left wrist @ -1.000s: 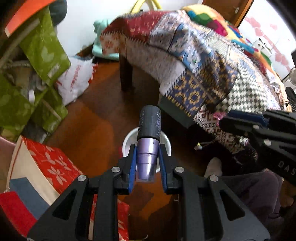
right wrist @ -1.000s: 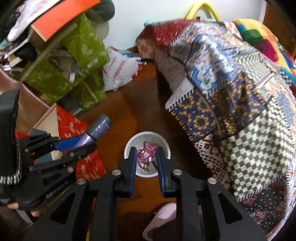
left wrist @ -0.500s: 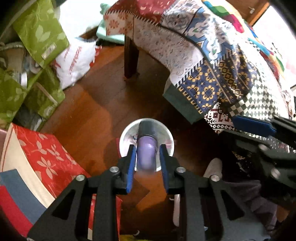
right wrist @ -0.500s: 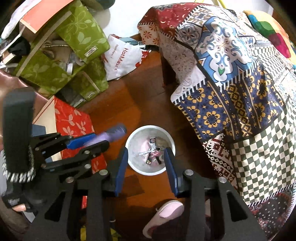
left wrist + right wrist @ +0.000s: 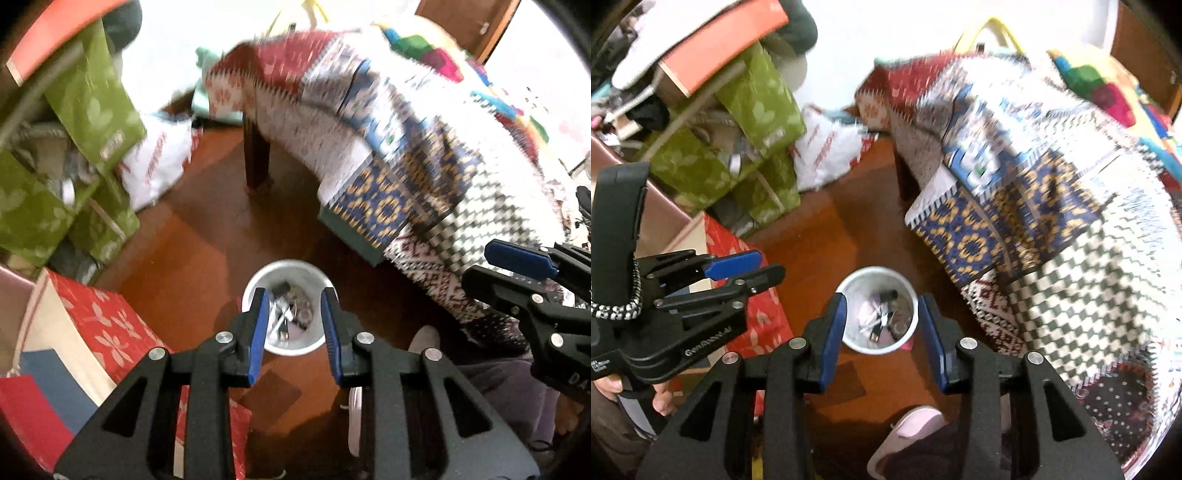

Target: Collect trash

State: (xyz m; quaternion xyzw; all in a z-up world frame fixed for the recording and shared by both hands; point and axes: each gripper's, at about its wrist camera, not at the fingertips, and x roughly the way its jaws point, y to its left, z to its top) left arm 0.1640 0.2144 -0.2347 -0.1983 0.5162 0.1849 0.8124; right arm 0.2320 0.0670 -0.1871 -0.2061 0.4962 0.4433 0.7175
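A small white bin point(image 5: 288, 263) stands on the wooden floor, with a purple tube and other scraps of trash point(image 5: 291, 314) inside. My left gripper point(image 5: 293, 299) hangs above it, open, with nothing between its blue pads. In the right wrist view the same bin point(image 5: 875, 270) lies under my right gripper point(image 5: 882, 301), which is open and holds nothing; the trash point(image 5: 882, 317) shows between its fingers, far below. Each gripper sees the other: the right gripper point(image 5: 480, 264) at the right edge, the left gripper point(image 5: 764, 264) at the left, held by a hand.
A patchwork quilt point(image 5: 388, 147) hangs over a piece of furniture with a dark leg point(image 5: 256, 155), right of the bin. Green bags point(image 5: 92, 103), a white plastic bag point(image 5: 155, 162) and a red floral bag point(image 5: 103, 325) crowd the left. A pink slipper point(image 5: 908, 432) is near.
The left gripper let the purple tube go and the right gripper let a small pink item go, both into the bin. Both grippers opened, dipped toward the bin, then rose.
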